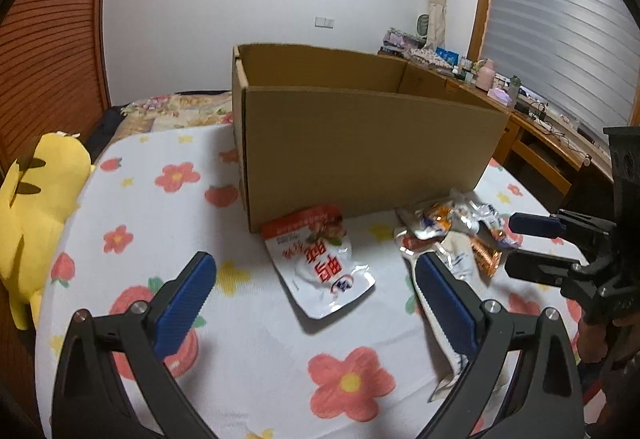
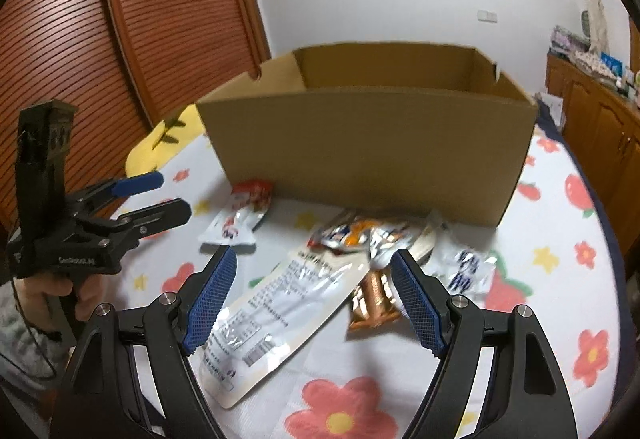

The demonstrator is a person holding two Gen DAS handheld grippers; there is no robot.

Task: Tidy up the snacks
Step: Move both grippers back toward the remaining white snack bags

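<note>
Hovering over a flower-printed bedsheet (image 1: 256, 359), both grippers point down toward a scatter of snack packets lying in front of an open cardboard box (image 1: 360, 143).

In the left wrist view, the left gripper (image 1: 316, 279) has its blue-padded fingers (image 1: 184, 303) spread wide with nothing between them but the sheet and, just ahead at 12 o'clock, a white-and-red pouch (image 1: 320, 271) lying flat. That pouch's red top edge touches the foot of the box. At 2 o'clock from this gripper sits a heap of foil packets (image 1: 460, 223), also close against the box front. The right gripper (image 1: 520, 243) shows at 3 o'clock, held in a person's hand (image 1: 600, 335). A yellow plush toy (image 1: 36, 207) lies at 9 o'clock on the bed's edge.

In the right wrist view, the right gripper (image 2: 314, 287) is likewise spread open and holds nothing. Between and below its fingers (image 2: 212, 303) lies a long white packet (image 2: 280, 303) printed with small text, slanting from 7 to 1 o'clock. Beside it, toward 1 o'clock, an orange-brown wrapper (image 2: 372, 303) lies partly under the right finger, and shiny foil packs crowd at 12 o'clock near the box. A blue-and-white packet (image 2: 464, 267) rests at 2 o'clock. The box interior, as far as it shows, looks empty.
</note>
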